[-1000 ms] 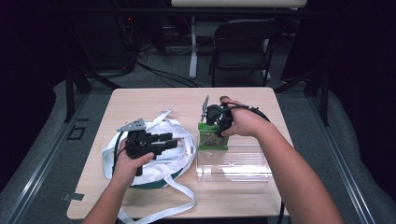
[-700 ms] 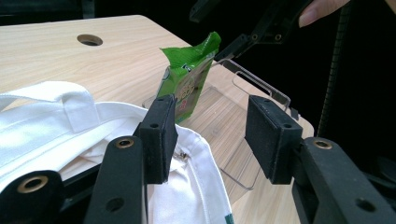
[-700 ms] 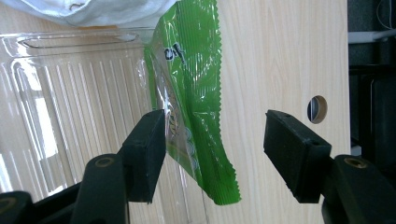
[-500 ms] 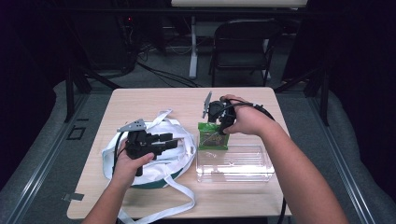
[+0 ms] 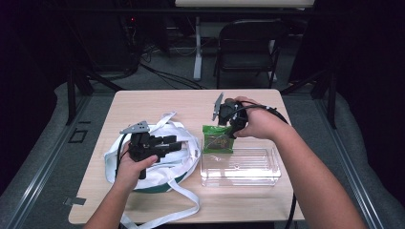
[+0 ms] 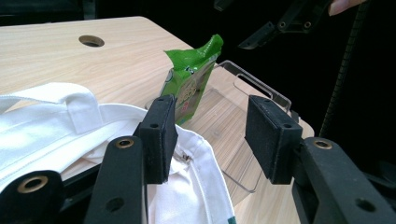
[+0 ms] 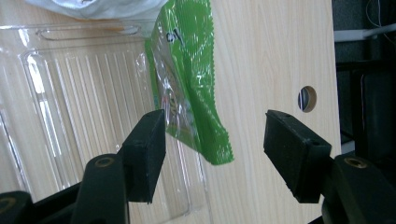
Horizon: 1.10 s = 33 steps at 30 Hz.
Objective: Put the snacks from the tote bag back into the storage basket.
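Above the clear ribbed tray (image 5: 241, 167), right gripper (image 7: 212, 137) spread wide, empty — crinkly green packet (image 7: 187, 84) below; left gripper (image 6: 210, 135) half-open, empty, over white cloth bag (image 6: 56, 126).

The high view looks forward and down from above the person's side of the table (image 5: 157, 102), far enough to take in the whole top. The left gripper (image 6: 210, 135) carries a camera sighting low along its own jaws, close over the white bag (image 6: 56, 126). The right gripper (image 7: 212, 149) carries one looking steeply down. All three share the green packet (image 5: 218, 139) (image 6: 191, 77) (image 7: 189, 79) just ahead of both grippers, leaning on the clear tray (image 5: 241, 167) (image 6: 233, 112) (image 7: 84, 93).
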{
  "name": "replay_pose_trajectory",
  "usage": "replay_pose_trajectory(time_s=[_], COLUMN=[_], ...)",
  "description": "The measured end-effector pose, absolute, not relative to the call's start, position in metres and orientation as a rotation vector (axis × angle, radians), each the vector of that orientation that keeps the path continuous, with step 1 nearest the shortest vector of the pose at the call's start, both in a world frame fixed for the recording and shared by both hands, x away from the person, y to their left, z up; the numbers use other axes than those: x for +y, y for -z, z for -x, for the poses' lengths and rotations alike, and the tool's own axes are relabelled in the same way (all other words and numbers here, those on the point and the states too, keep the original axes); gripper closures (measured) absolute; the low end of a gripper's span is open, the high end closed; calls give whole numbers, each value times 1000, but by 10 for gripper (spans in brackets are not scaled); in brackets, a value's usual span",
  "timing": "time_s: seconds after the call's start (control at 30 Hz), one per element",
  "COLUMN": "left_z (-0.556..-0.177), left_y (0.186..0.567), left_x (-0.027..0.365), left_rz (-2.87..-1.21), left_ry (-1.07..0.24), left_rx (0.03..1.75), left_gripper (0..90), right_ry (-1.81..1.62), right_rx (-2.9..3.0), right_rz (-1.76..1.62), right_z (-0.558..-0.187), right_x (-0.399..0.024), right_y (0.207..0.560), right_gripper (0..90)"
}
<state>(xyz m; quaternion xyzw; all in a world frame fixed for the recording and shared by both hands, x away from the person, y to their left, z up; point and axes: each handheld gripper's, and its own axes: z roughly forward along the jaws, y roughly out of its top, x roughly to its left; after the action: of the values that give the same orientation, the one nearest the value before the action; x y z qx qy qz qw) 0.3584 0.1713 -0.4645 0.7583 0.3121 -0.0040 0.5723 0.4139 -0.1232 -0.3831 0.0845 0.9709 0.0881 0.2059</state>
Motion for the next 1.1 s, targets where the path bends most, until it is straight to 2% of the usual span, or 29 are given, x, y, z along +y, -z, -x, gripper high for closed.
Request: replay_pose_trajectory(time_s=[0.8,1.1], left_z=[-361,-361], left_y=[464,465], left_x=[179,183], left_rz=[-1765,-1762], left_ry=[-9,-20], left_rx=[768,785], left_gripper=[532,532], right_ry=[-334,-476], right_rx=[2740,2650], right_rz=[-373,-586], right_z=[-373,-356], right_x=[-144,-149], right_y=[394,405], right_gripper=[422,454])
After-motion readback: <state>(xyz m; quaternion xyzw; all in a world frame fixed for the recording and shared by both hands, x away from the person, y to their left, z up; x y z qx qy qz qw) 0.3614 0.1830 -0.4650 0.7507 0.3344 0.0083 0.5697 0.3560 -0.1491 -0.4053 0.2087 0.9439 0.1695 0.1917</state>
